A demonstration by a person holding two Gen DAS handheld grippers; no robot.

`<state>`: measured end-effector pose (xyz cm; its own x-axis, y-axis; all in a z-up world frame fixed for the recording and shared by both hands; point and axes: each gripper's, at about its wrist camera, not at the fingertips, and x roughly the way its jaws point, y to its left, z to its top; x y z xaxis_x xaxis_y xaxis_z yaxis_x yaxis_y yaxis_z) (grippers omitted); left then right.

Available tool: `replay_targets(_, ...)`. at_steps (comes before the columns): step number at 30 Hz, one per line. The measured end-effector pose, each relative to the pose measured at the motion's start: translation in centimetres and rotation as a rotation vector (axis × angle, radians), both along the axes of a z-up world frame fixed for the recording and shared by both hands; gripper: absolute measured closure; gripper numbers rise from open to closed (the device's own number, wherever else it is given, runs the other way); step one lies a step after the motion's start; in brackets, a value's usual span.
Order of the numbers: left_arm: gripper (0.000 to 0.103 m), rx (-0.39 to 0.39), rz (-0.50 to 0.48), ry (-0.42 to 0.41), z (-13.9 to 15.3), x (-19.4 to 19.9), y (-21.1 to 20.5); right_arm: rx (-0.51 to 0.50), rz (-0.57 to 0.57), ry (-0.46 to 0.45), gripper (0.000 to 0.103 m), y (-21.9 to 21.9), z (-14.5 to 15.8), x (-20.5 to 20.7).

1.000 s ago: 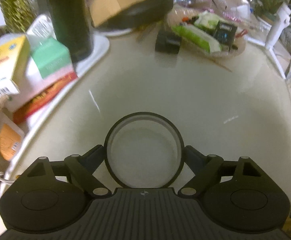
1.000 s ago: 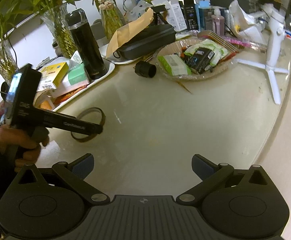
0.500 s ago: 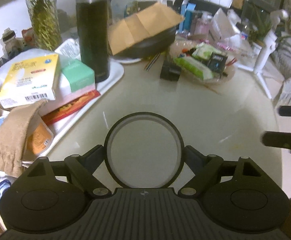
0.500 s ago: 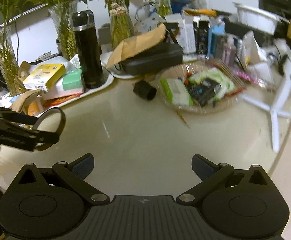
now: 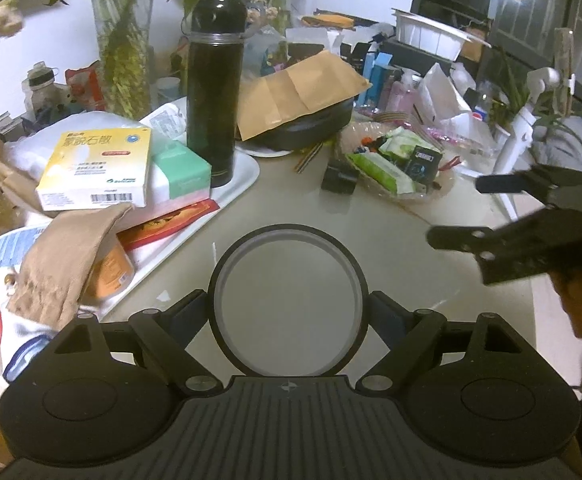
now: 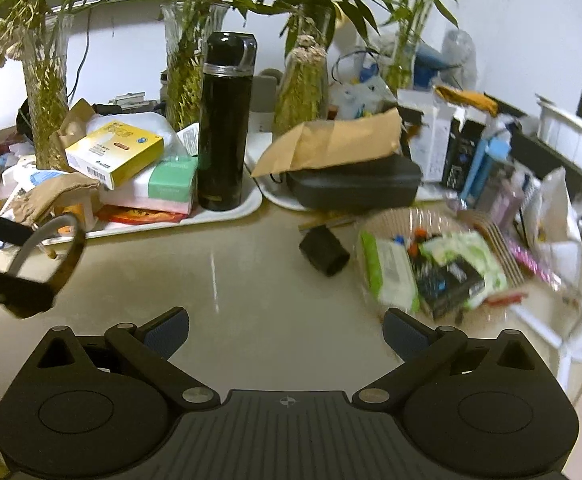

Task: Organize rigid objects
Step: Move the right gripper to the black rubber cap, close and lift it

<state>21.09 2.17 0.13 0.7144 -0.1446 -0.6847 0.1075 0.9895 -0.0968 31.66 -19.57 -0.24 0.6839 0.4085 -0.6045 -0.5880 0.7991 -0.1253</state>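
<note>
Your left hand-held gripper [image 5: 289,310] grips a round black ring [image 5: 289,236] by its sides, lifted above the beige surface [image 5: 391,240]. Your right hand-held gripper [image 6: 287,330] is wide open and holds nothing. Farther away, a black bottle [image 5: 213,92] stands upright on a white tray [image 5: 235,190].

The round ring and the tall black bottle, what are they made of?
Ring: probably plastic, with a matte black rim and a smooth pale grey inside. Bottle: looks like glossy coated metal, since light reflects off its side, with a silvery band under the cap.
</note>
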Motion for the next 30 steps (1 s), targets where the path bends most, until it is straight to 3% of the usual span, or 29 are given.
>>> replay_targets(16,0.016,-0.024,0.044,-0.002,-0.2,-0.3,2.0,-0.222,0.04,-0.122,0.021,5.1,-5.0,6.9)
replay_targets(30,0.017,-0.079,0.02,0.008,0.0,-0.1,2.1,-0.298,0.024,-0.164,0.038,8.3,-8.0,12.5)
